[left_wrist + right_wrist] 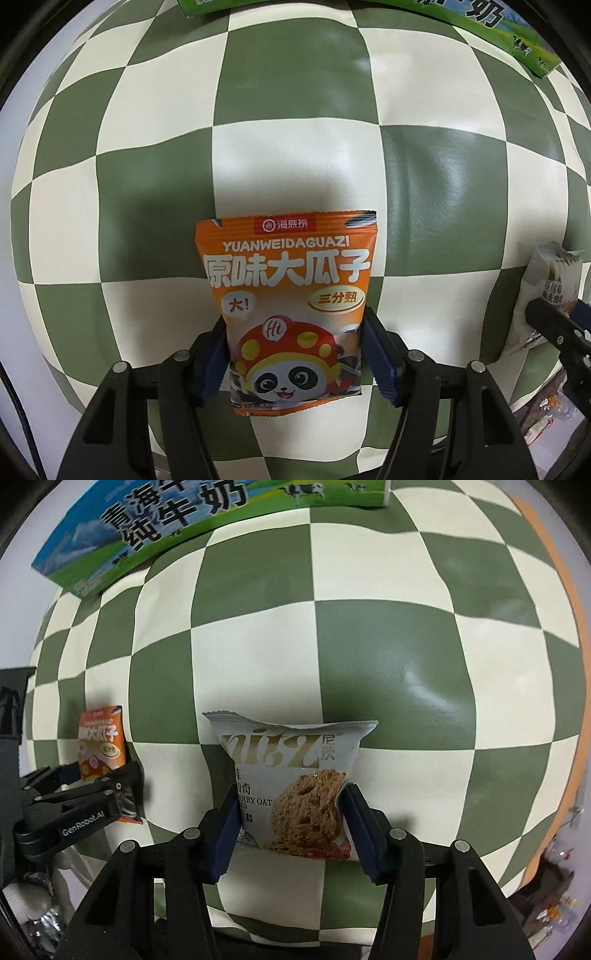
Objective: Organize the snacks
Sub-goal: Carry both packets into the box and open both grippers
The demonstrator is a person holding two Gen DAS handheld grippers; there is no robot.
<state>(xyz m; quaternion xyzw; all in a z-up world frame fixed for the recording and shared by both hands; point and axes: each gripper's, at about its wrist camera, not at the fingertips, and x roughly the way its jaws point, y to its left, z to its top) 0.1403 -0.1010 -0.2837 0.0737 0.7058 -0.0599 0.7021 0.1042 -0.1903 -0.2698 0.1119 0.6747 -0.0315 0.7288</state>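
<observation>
My left gripper (293,354) is shut on an orange sunflower-seed packet (288,291) with a panda on it, held above the green-and-white checked cloth (295,147). My right gripper (291,830) is shut on a white oat-cookie packet (291,775), also held over the cloth (369,646). In the right wrist view the left gripper (110,794) with the orange packet (99,742) shows at the left. In the left wrist view the right gripper's finger (554,325) and the white packet (550,288) show at the right edge.
A green-and-blue milk carton box (166,528) lies at the far edge of the cloth; it also shows in the left wrist view (498,29). Loose wrappers lie at the lower left (40,923) and lower right (554,904) off the cloth.
</observation>
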